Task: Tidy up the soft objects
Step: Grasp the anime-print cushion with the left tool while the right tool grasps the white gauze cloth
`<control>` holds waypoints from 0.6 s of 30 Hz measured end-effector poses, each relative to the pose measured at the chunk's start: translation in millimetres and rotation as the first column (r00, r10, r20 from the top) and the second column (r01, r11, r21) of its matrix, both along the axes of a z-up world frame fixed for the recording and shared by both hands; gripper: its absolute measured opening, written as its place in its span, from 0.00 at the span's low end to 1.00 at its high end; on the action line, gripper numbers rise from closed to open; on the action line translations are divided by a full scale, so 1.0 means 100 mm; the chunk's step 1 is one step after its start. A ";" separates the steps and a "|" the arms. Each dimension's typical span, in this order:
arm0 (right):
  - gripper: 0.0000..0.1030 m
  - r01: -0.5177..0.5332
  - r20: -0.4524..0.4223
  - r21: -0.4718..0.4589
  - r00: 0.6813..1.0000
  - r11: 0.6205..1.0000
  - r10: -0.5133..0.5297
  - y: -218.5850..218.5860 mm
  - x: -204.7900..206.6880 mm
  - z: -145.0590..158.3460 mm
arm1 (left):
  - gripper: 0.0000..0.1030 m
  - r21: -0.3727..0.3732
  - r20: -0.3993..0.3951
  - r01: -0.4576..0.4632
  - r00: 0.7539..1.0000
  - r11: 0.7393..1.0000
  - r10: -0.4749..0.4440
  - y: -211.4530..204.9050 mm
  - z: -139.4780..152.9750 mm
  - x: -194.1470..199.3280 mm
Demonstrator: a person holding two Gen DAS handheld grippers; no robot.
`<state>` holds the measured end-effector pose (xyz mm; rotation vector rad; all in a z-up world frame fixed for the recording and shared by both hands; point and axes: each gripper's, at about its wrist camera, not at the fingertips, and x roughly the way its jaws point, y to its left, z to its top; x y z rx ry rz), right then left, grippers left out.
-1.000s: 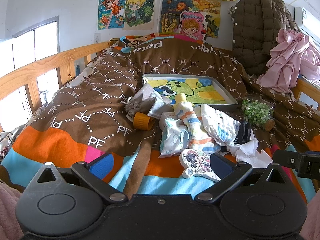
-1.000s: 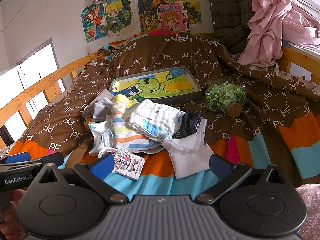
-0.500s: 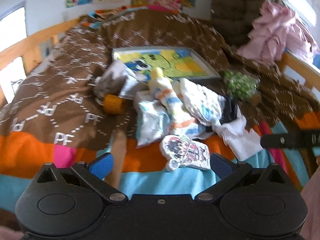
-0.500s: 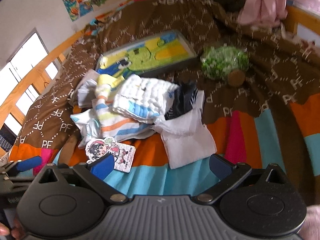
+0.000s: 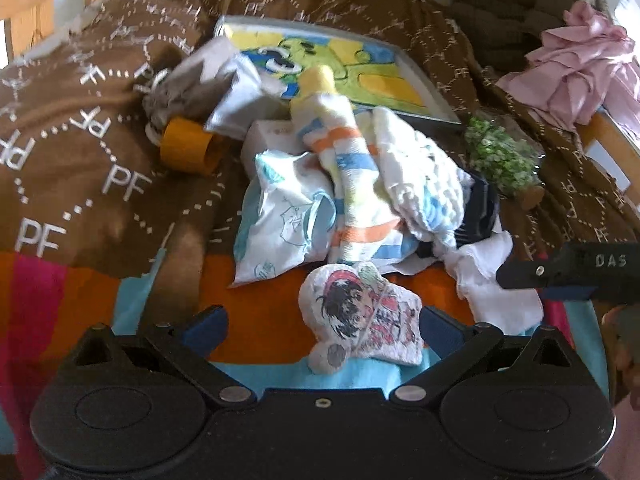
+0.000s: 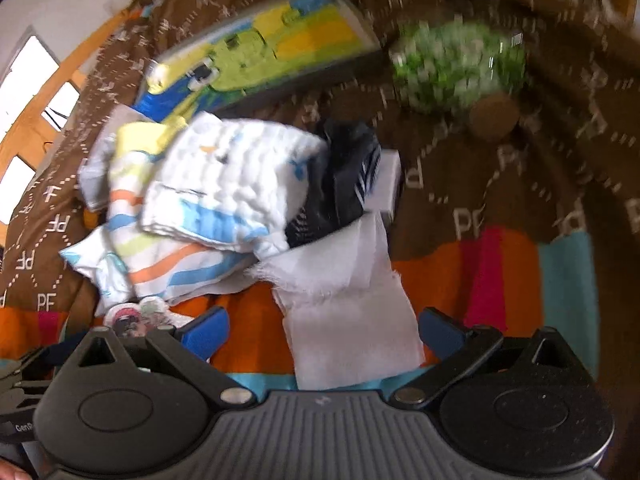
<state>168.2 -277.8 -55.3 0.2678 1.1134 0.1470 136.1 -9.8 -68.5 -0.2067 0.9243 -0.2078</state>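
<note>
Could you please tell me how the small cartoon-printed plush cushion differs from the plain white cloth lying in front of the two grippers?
The small cartoon-printed plush cushion is padded and shaped with lobes; the plain white cloth is flat and roughly rectangular. The cushion carries a colourful character print; the cloth is unprinted, with a frayed edge. The cushion lies apart from the pile; the cloth's far end runs under it. Both rest on the striped bedspread, ungrasped.

A heap of soft cloths (image 5: 360, 184) crowds the bed's middle, hemmed by a tray (image 5: 340, 68) behind, leaving bare blanket (image 5: 80, 184) open at left.
</note>
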 end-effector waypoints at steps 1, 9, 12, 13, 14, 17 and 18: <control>1.00 -0.001 -0.008 -0.004 1.000 1.000 0.001 0.00 0.04 -0.04 | 0.98 -0.014 -0.010 -0.003 1.000 1.000 0.003 0.01 -0.03 0.03; 0.99 -0.030 -0.050 -0.087 0.998 0.996 0.026 0.09 0.14 -0.22 | 0.85 -0.067 -0.011 0.075 0.997 0.995 -0.076 -0.08 -0.12 0.14; 1.00 -0.047 -0.058 -0.088 0.997 0.995 0.042 0.12 0.14 -0.23 | 0.76 -0.058 -0.011 0.093 0.995 0.994 -0.094 -0.12 -0.14 0.12; 1.00 -0.048 -0.058 -0.078 0.997 0.996 0.044 0.12 0.13 -0.22 | 0.70 -0.056 -0.005 0.095 0.995 0.994 -0.095 -0.12 -0.13 0.11; 1.00 -0.049 -0.056 -0.058 0.997 0.997 0.046 0.11 0.12 -0.22 | 0.66 -0.062 -0.002 0.095 0.995 0.994 -0.095 -0.12 -0.13 0.11; 0.97 -0.052 -0.055 -0.011 0.997 0.999 0.051 0.08 0.10 -0.21 | 0.54 -0.100 0.006 0.077 0.997 0.992 -0.077 -0.08 -0.11 0.10; 0.94 -0.053 -0.053 -0.003 0.997 0.999 0.052 0.08 0.10 -0.20 | 0.51 -0.112 0.006 0.072 0.997 0.991 -0.071 -0.07 -0.11 0.10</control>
